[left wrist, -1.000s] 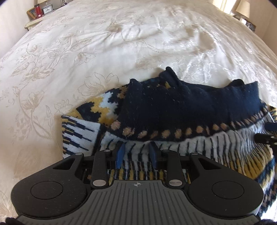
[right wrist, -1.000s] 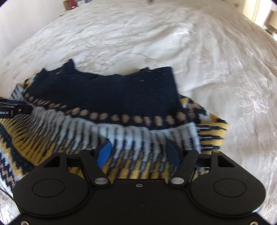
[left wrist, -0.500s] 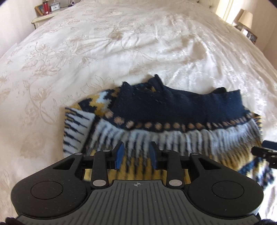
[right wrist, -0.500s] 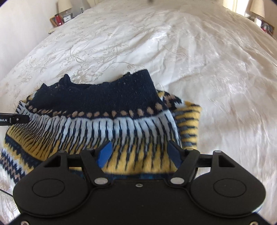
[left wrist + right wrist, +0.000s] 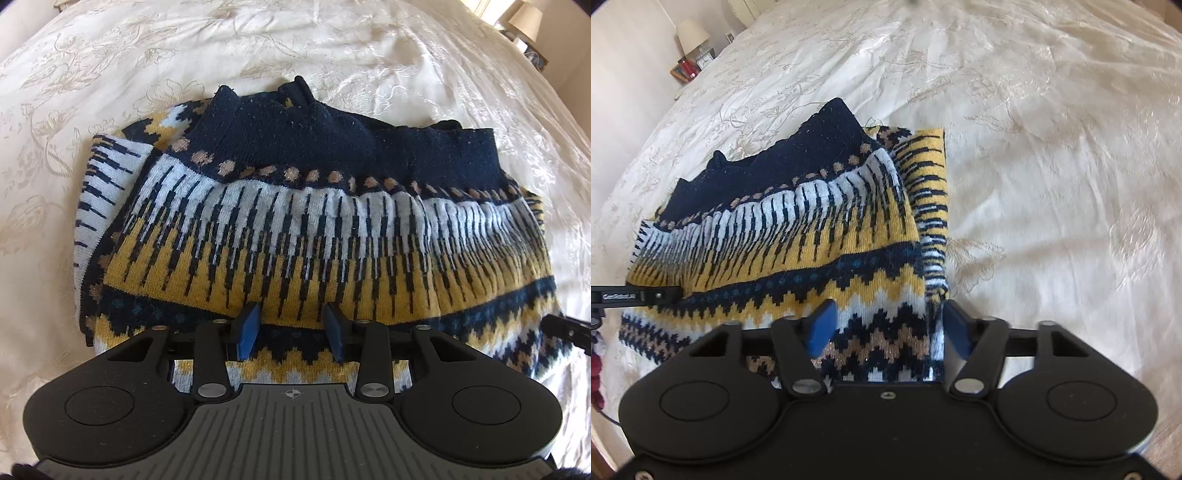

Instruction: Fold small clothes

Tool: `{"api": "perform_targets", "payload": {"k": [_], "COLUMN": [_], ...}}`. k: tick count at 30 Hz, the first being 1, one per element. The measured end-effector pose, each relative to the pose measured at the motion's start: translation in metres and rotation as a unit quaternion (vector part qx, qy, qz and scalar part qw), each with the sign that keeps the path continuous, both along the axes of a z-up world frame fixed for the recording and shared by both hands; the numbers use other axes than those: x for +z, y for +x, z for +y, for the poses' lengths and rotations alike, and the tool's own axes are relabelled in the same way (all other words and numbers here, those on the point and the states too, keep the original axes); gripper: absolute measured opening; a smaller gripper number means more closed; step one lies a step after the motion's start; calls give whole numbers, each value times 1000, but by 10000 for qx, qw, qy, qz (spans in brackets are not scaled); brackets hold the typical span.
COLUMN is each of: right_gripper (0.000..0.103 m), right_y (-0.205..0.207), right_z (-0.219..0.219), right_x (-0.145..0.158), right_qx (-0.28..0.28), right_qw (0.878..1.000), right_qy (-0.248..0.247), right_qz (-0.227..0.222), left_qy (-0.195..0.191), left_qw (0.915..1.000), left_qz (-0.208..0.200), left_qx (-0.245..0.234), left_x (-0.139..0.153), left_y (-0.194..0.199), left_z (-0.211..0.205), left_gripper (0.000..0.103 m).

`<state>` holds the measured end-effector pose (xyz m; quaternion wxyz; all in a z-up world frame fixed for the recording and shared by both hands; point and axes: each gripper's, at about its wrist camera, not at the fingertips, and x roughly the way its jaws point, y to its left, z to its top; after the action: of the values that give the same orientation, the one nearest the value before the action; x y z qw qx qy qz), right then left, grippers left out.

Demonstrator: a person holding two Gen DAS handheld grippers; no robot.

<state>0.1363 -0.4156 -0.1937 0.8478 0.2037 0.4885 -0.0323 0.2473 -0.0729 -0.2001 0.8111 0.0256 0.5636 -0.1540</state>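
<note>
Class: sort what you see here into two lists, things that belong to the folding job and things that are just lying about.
Part of the job:
- patterned sweater
- left gripper, jaws just opening
- right gripper, jaws just closing
- bedspread, the work surface

Just lying about:
- lamp
- red item on the nightstand

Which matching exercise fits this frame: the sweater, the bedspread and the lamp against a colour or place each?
Things:
1. sweater
2. bedspread
3. lamp

Descriptions:
A. cream, with a floral pattern
B. on the bedside table by the wall
C. navy, yellow and white knit, lying folded on the bed

Pairs: 1-C, 2-A, 3-B
</note>
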Motion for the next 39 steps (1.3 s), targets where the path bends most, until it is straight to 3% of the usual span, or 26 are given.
{"api": "perform_targets", "payload": {"k": [2,3,4,8,13,18,20,22,31,39], "right_gripper": [28,17,12,11,11,23,59,73,81,87], "right_y": [-2,-3,-4,-11,-14,-17,-19,-20,-6,23], "right_z": [-3,-4,-4,-2,-12,-16,-21,-26,-46,-52], "right_x": [-3,-4,-3,9,-9,3,5,6,1,-27], "right_qx": [-32,-10,27,179,-20,-1,-6,-43,-135,-36], "right_qw": [9999,9997,9996,9997,9986,9996,9995,9993,9967,9894], "right_qy": [130,202,231,64,33,218,305,358,781,1452], "right_qz": [94,144,157,175,532,152,28,-71,-161,-3], "left_qy": [58,86,105,147,218,-8,-36,-44,308,470], "left_qw": [10000,10000,9999,9998,9997,9996,9995,9995,9994,9988], "left_qz": [-15,-38,-58,-114,-102,-237,-300,-303,-136,-139], "left_qx": [-11,-16,-13,14,-89,148,131,80,83,38], "left_x": [0,0,0,-2,0,21,26,27,-2,-15], "left_y": [0,-1,-1,-3,-2,-4,-3,2,31,40], "left_z": [-1,-2,-3,-3,-3,-3,-10,-19,-44,-52], "left_gripper": [38,38,38,38,39,39,39,39,40,51]}}
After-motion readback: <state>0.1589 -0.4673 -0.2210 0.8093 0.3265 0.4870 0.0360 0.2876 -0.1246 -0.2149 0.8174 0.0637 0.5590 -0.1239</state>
